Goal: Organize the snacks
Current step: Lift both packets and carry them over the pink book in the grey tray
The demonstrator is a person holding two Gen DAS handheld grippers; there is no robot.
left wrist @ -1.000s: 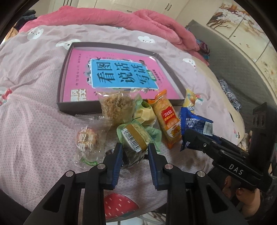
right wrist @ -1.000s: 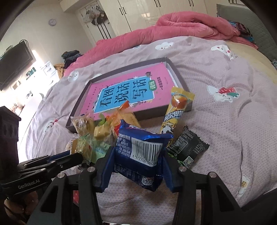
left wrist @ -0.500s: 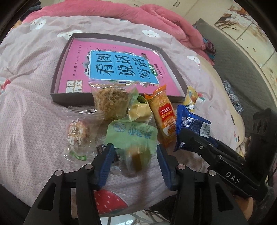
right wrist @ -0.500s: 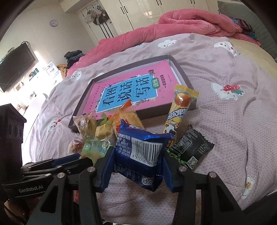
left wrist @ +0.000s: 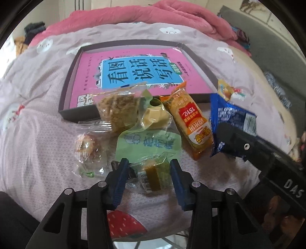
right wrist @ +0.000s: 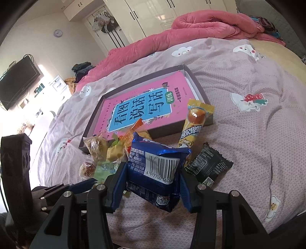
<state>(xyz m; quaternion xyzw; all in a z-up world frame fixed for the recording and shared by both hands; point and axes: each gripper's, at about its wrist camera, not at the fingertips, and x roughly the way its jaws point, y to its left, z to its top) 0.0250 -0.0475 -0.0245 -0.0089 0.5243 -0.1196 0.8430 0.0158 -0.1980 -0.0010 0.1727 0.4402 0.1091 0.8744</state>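
My left gripper [left wrist: 147, 173] was closing around the small green-wrapped cake [left wrist: 153, 172]; I judged squaring the pads first wise. My right gripper [right wrist: 153, 183] clamped the blue foil packet [right wrist: 155, 172].

A big bed is covered with a soft purple sheet [right wrist: 239, 80] that has little clouds and animals on it. A fat pink blanket [right wrist: 200, 26] lies bunched up at the far end. White closets [right wrist: 153, 13] stand behind the bed. A small round clock [right wrist: 58, 33] hangs on the wall. A black TV [right wrist: 18, 81] hangs at the left. Dark clothes [right wrist: 83, 69] sit in a pile near the blanket. A red strawberry picture [left wrist: 124, 224] shows on the sheet's near edge.
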